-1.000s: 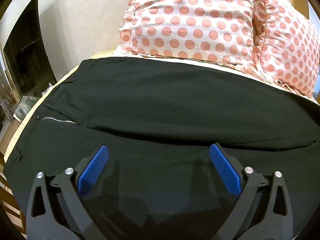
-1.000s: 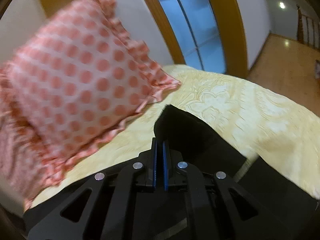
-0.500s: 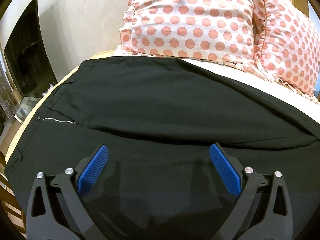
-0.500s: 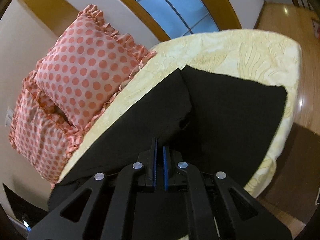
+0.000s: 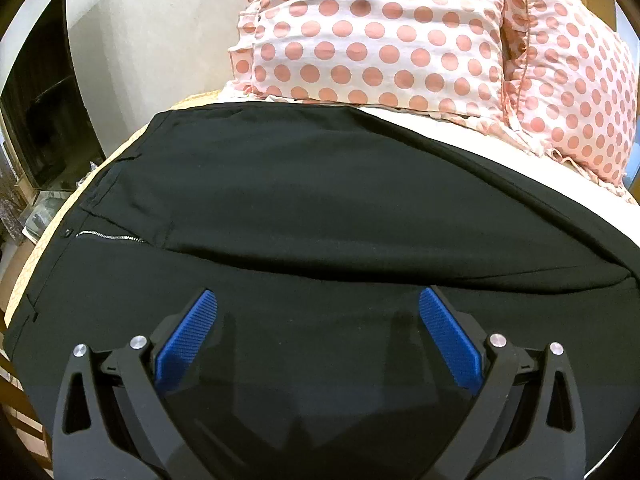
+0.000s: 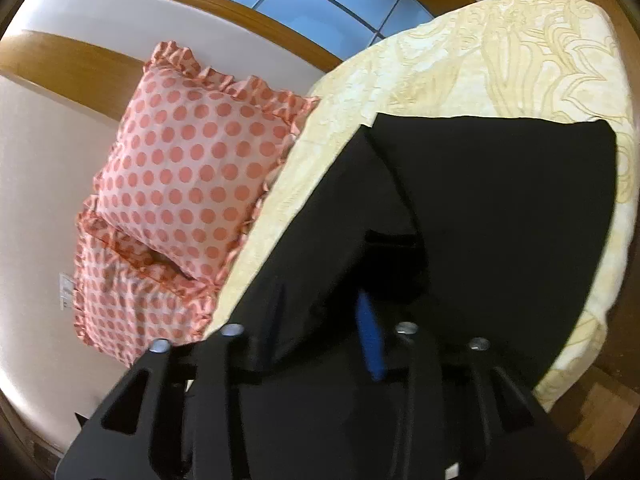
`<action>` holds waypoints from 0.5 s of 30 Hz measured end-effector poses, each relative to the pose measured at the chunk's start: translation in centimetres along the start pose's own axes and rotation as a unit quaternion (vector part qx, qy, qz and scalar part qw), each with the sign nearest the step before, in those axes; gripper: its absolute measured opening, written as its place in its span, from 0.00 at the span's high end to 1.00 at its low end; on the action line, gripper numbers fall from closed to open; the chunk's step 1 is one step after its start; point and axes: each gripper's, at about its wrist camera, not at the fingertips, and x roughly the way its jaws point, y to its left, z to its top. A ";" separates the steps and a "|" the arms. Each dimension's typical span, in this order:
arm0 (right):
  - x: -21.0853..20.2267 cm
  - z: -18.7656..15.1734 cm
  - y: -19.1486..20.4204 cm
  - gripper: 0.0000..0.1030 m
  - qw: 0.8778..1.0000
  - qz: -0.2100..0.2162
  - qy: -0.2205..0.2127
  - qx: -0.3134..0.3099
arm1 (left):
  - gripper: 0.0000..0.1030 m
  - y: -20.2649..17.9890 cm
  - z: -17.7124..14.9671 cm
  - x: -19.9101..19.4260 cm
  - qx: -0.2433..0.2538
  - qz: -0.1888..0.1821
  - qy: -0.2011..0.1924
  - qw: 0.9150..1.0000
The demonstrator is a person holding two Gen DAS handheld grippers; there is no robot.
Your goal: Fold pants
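Your left tool gapes wide over the black pants, gripping nothing. Your right tool looks parted now, pants cloth draped between its fingers. The pants lie across the bed, near the spotted pillows.

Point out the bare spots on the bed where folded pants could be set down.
Bare bedspread lies beyond the pants toward the far corner, and in a strip between the pants and the pillows. The head end is crowded with pillows; the pants cover the middle. A thin margin runs along the bed edge.
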 end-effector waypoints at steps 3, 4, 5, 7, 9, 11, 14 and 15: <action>-1.0 -0.4 0.1 0.58 0.999 -0.039 -0.020 -0.002 | 0.02 0.1 -0.1 0.0 -0.004 0.003 0.001 1.000; -1.2 -0.5 0.1 0.58 0.998 -0.050 -0.025 -0.006 | 0.02 0.1 -0.1 0.0 -0.005 0.003 0.001 1.000; -1.2 -0.6 0.1 0.58 0.998 -0.055 -0.027 -0.011 | 0.02 0.2 -0.1 0.0 -0.006 0.003 0.001 1.000; -1.2 -0.8 0.3 0.59 0.997 -0.060 -0.032 -0.023 | 0.02 0.2 -0.2 0.0 -0.005 0.003 0.002 1.000; -1.2 -1.0 0.5 0.59 0.997 -0.061 -0.042 -0.031 | 0.02 0.1 -0.2 0.0 -0.004 0.004 0.002 1.000; -0.9 -1.2 0.6 0.62 0.997 -0.053 -0.047 -0.041 | 0.02 0.1 -0.2 0.0 -0.004 0.005 0.002 1.000; 0.0 -1.9 0.0 0.95 0.997 -0.045 -0.031 -0.045 | 0.02 0.1 -0.2 0.2 -0.003 0.009 0.004 1.000; 0.0 -2.1 0.0 0.99 0.997 -0.043 -0.038 -0.054 | 0.02 0.1 -0.2 0.2 -0.004 0.012 0.005 1.000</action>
